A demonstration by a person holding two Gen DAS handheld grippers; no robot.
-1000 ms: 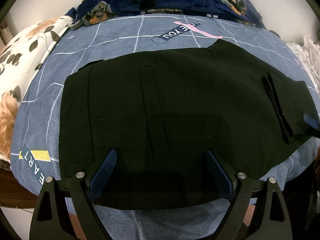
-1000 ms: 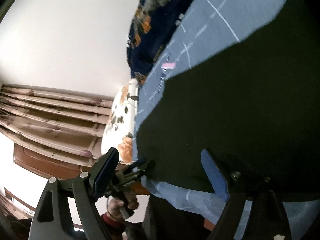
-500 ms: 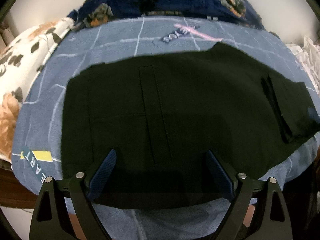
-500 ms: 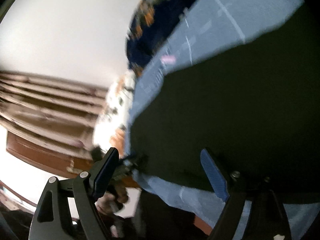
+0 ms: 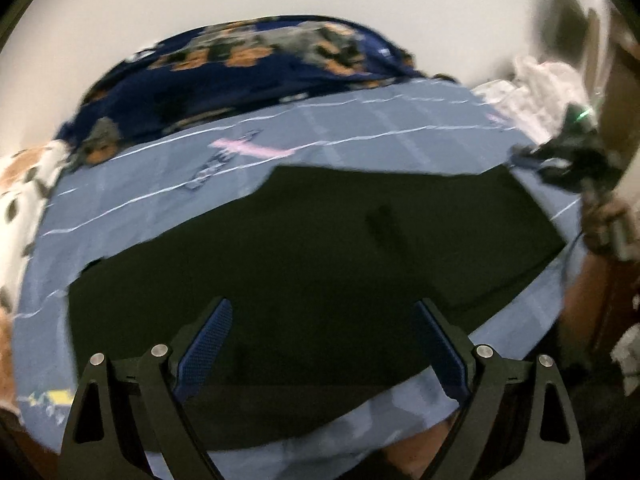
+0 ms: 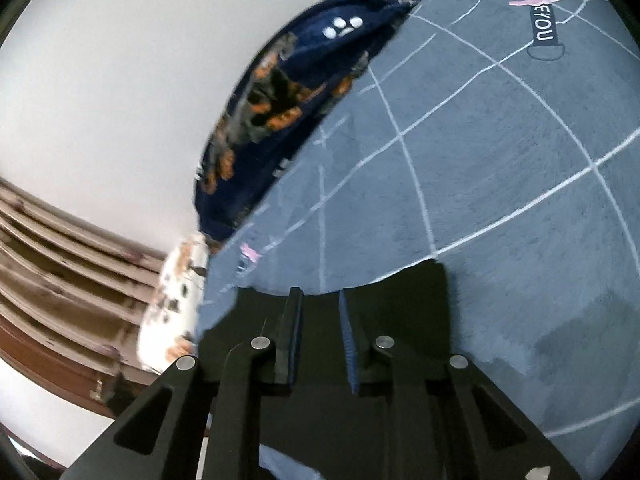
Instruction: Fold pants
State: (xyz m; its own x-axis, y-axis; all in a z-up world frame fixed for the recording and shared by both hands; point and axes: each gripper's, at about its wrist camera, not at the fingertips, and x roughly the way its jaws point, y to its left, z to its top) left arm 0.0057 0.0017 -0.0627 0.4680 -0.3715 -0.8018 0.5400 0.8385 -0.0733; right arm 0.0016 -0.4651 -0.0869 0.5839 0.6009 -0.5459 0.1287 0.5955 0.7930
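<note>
Left wrist view: black pants (image 5: 320, 272) lie lengthwise left-to-right.

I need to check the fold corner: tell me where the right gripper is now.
In the left wrist view the right gripper is at the far right corner of the black pants, on the blue bedsheet, near white cloth.

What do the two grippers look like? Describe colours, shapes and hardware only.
The left gripper has black angular finger arms with triangular cut-outs, silver round pivot screws and blue textured finger pads. The right gripper is built the same way: black arms, silver screws, blue ridged pads. No cables or printed markings show.
</note>
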